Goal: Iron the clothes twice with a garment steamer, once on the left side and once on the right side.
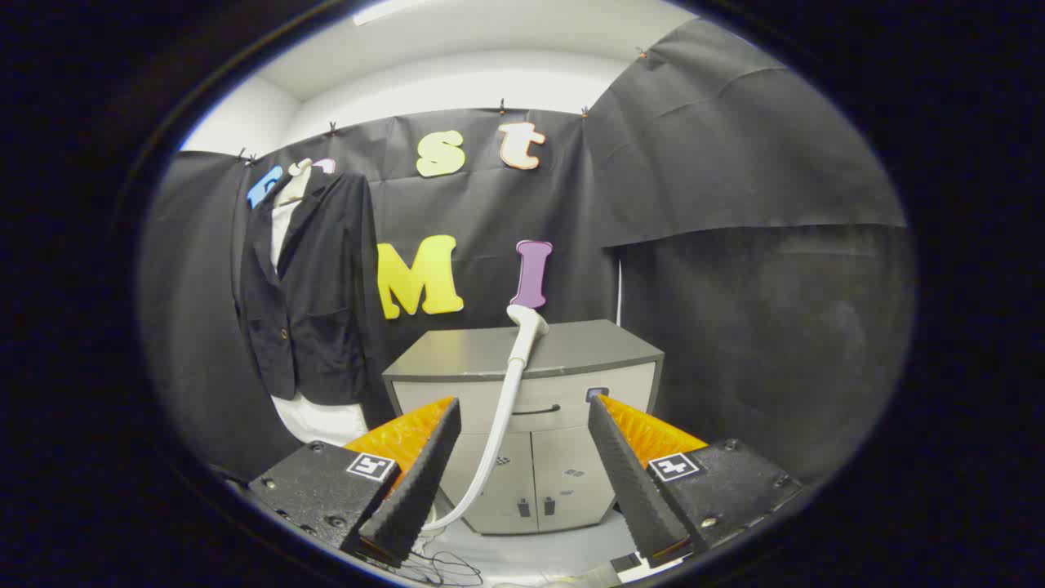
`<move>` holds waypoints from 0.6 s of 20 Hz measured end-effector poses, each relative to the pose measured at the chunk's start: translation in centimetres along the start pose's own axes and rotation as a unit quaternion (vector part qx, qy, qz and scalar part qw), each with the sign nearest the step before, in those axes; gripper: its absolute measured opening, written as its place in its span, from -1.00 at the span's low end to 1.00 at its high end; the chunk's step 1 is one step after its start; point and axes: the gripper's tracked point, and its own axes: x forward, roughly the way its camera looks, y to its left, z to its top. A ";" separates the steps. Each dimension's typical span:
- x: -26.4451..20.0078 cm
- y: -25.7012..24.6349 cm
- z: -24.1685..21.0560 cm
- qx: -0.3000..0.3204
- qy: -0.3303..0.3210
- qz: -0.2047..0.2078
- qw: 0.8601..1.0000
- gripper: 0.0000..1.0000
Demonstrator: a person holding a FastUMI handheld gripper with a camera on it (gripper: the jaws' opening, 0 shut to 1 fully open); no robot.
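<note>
**Steamer not grabbed yet, still at the reach-in step**

Gripper (522, 469) is wide open, nothing between the fingers. Steamer head (526, 322) rests on the grey cabinet (571, 347), ahead of the fingers & roughly centred between them, hose (498, 433) dropping down the cabinet front. Dark blazer (306, 286) hangs on the booth wall, beyond and well off to the left of the left finger. Imo next move = go fwd, line up on the handle, close on it, then swing over to the blazer.

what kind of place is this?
Likely a staged recording booth: black cloth wall, dark blazer hanging on it, steamer head resting on a grey cabinet. Gripper open, empty.
</note>
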 end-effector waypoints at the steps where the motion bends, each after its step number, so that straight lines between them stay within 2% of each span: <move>1: -0.1 0.2 0.1 0.001 -0.001 -0.001 1.000 0.96; 12: -1.5 1.7 1.0 0.001 -0.018 -0.011 1.000 0.96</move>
